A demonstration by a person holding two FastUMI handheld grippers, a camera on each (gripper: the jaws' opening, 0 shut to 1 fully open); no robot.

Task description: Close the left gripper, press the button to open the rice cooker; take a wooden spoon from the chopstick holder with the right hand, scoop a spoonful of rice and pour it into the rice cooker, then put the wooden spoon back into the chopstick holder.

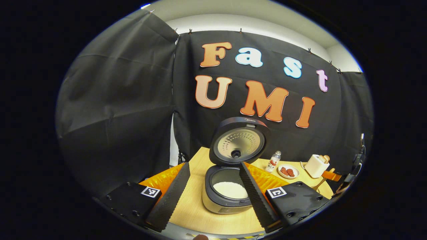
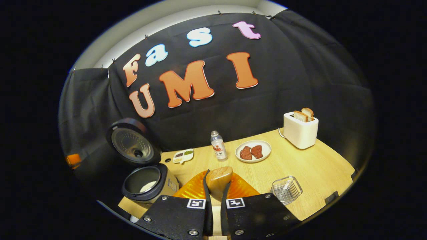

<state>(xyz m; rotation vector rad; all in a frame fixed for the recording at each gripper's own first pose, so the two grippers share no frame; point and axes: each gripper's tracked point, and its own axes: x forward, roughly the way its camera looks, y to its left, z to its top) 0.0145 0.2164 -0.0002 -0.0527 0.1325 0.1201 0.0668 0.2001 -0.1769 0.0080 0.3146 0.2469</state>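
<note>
So in the left gripper view the left gripper (image 1: 213, 173) is spread wide, gripping nothing, its two ridged fingers (image 1: 173, 193) framing the rice cooker (image 1: 227, 200) on the pale wood-grain table (image 1: 196, 213). The cooker's round lid (image 1: 238, 141) stands flipped up, showing a dimpled metal inner plate, and there's a flat white patch of rice (image 1: 231, 190) in the dark pot. Further right: a little clear bottle (image 1: 274, 161), a white plate (image 1: 288, 171) with reddish-brown pieces, and a boxy white toaster (image 1: 316, 165).

In the right gripper view, going left to right, the open cooker sits at the left, then the right gripper (image 2: 216, 186) is clamped tight on the wooden spoon (image 2: 218, 180), whose smooth rounded bowl sticks up between the fingers over an orange ribbed thing (image 2: 240, 188). To the right sits a clear, slotted chopstick holder (image 2: 287, 190), well apart from the spoon.
</note>
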